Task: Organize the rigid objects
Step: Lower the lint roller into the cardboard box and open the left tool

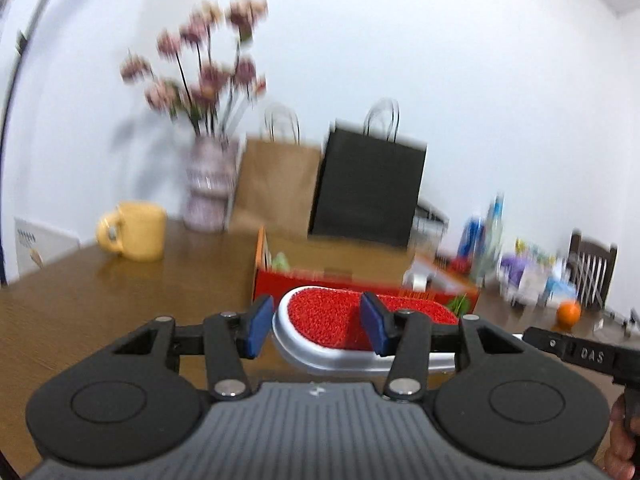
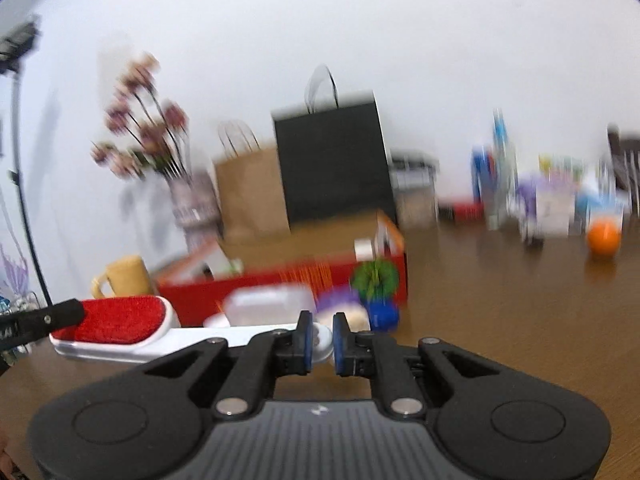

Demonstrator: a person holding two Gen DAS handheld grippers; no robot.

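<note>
A lint brush [image 1: 328, 316] with a red fabric face and a white body hangs crosswise just above the wooden table [image 1: 100, 304]. My left gripper [image 1: 316, 330] is shut on its head, one blue pad at the rounded end and the other on the red face. In the right wrist view the lint brush [image 2: 116, 320] runs from the left to my right gripper [image 2: 320, 340], which is shut on the round end of its white handle. A finger [image 2: 52, 318] of the left gripper shows there at the head's far end. The picture is blurred by motion.
Behind the brush stands an open red box [image 1: 360, 280]. A yellow mug [image 1: 138, 230], a vase of flowers [image 1: 208, 188], a brown bag [image 1: 276, 184] and a black bag [image 1: 368, 184] line the back. A clear container [image 2: 268, 304], a potted plant [image 2: 378, 280] and an orange [image 2: 604, 236] are nearby.
</note>
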